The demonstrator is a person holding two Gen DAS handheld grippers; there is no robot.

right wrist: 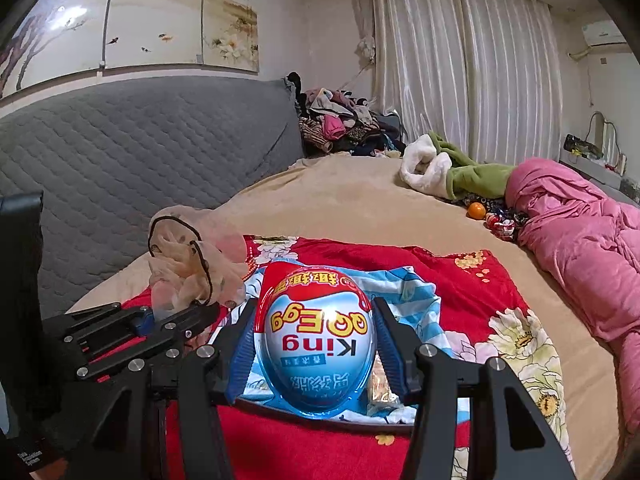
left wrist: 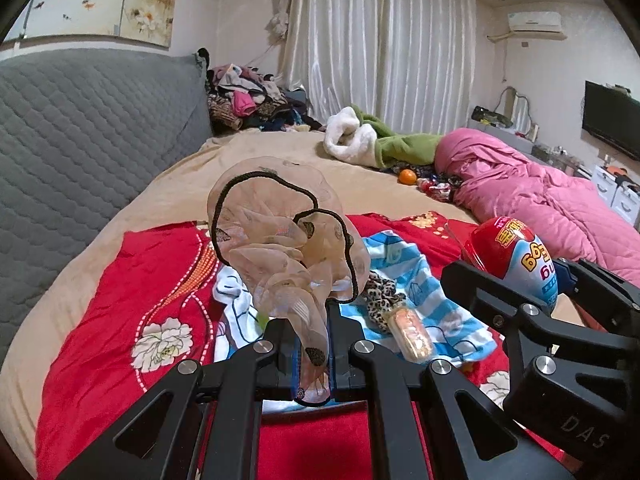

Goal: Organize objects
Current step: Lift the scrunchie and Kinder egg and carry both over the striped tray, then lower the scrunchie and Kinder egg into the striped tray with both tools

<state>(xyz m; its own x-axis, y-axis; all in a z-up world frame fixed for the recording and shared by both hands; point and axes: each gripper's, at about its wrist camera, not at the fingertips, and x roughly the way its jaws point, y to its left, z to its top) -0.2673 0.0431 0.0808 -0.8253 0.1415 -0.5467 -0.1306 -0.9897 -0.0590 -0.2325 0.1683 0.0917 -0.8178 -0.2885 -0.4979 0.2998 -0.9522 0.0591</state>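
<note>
Up close in the left wrist view, the left gripper (left wrist: 310, 344) fills the bottom centre of the frame, its fingers pressed narrowly onto a sheer peach garment (left wrist: 280, 240) with black trim. The garment rises from between the fingers and billows toward the middle of the frame. Behind it, a red floral cloth (left wrist: 132, 280) lies spread on the beige bed (left wrist: 260, 152). On the cloth lie a blue striped fabric (left wrist: 420, 280), a leopard-print piece (left wrist: 380, 296) and a small wrapped snack (left wrist: 412, 334). At right, the right gripper (left wrist: 516, 256) holds a red and blue toy egg (left wrist: 516, 256) above the cloth. A pink quilt (left wrist: 520, 184) lies at the right edge of the bed, with an orange (left wrist: 408, 176) just beside it.

Next, in the right wrist view, the toy egg (right wrist: 316, 340) sits at centre, printed "King" upside down, clamped between the two fingers of the right gripper (right wrist: 316, 340), which touch its sides. Below it show the striped fabric (right wrist: 408, 292) and the red floral cloth (right wrist: 460, 280). At lower left, the left gripper (right wrist: 160, 314) holds the peach garment (right wrist: 192, 260) lifted over the cloth's left edge. A grey quilted headboard (right wrist: 140, 152) fills the upper left.
</note>
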